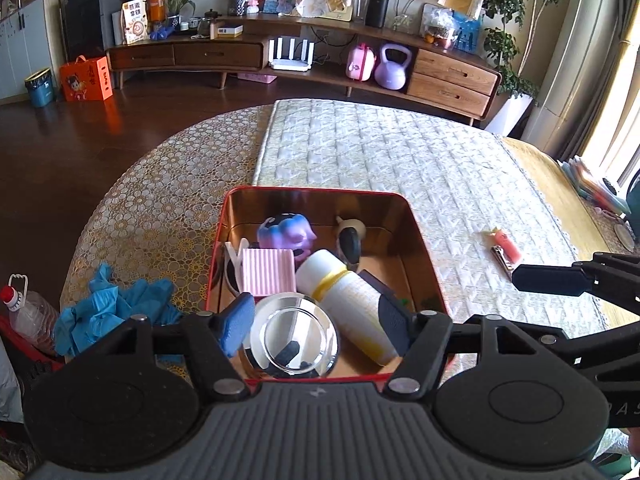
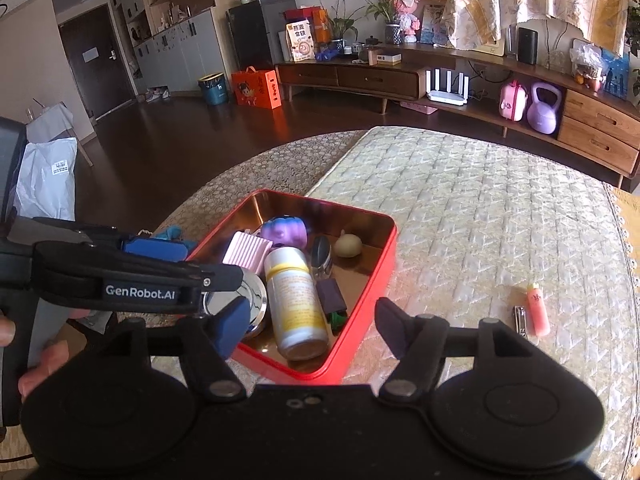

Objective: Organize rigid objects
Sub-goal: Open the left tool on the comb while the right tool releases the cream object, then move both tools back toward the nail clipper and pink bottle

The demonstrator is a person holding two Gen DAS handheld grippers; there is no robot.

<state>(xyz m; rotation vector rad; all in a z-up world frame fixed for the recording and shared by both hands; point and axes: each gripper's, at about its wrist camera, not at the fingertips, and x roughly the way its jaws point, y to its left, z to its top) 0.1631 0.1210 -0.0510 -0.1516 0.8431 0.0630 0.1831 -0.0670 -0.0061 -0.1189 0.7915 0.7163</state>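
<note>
1. Left wrist view shows one red tin on the quilted mat, holding one white-and-yellow bottle whose long axis runs from far left to near right, one shiny round lid, one pink ribbed case and one purple toy.
2. One pink tube and one nail clipper lie side by side on the mat, right of the tin.
3. "GenRobot.AI" is printed on the left gripper.
4. Both the left gripper and the right gripper are spread, holding nothing.

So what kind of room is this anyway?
Most likely a home living room: a long wooden media console, a purple kettlebell, potted plants, and a cloth-covered table holding a red tin.
</note>
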